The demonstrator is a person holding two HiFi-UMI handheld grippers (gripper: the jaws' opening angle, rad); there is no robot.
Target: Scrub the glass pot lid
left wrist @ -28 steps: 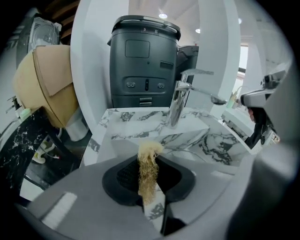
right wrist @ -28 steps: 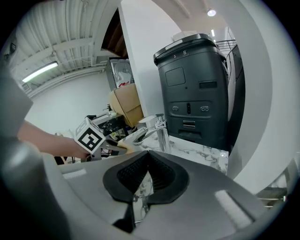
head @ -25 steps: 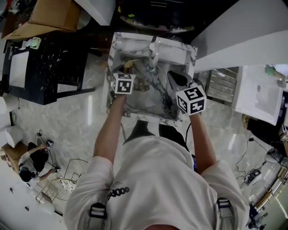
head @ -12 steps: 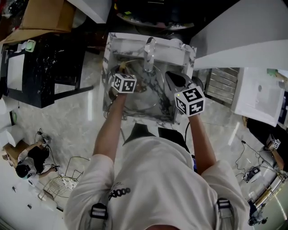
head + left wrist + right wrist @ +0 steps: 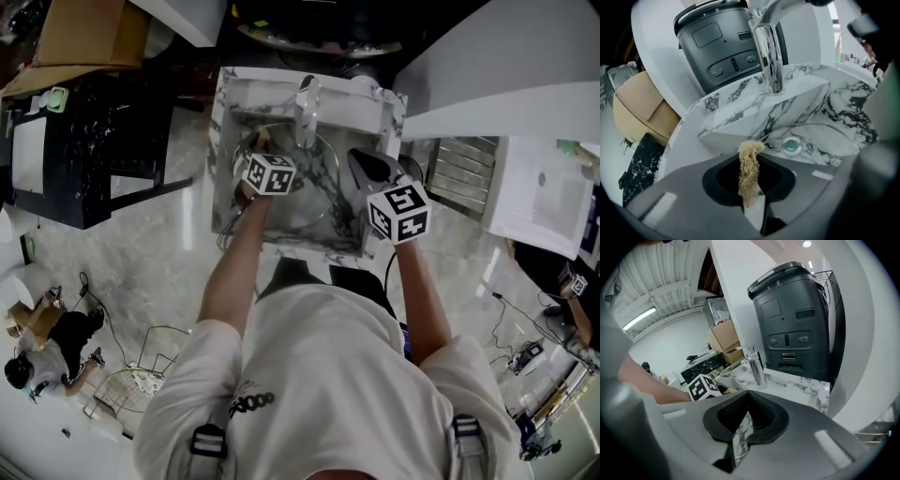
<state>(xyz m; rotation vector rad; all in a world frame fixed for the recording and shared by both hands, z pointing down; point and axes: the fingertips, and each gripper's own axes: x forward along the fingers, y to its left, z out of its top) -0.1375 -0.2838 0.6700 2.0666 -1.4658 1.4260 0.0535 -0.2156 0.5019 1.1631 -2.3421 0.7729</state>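
Observation:
The glass pot lid (image 5: 302, 202) lies in the marble sink (image 5: 309, 246) below the faucet (image 5: 305, 108). Its metal rim and a round teal centre show in the left gripper view (image 5: 820, 140). My left gripper (image 5: 258, 150) is over the lid's far left edge, shut on a tan fibrous scrubber (image 5: 749, 168) that sticks out past the jaw tips (image 5: 750, 152). My right gripper (image 5: 358, 157) is at the sink's right side, jaws closed (image 5: 746, 397) on the lid's edge; marble and a strip of rim show through the glass between them.
A dark grey appliance (image 5: 797, 315) stands behind the sink against a white wall. A black marble table (image 5: 94, 131) and cardboard box (image 5: 84, 33) are to the left. A person (image 5: 37, 361) crouches on the floor near a wire basket (image 5: 127, 389).
My left gripper has shifted a little right and toward the faucet with the scrubber. The right gripper has stayed at the sink's right side.

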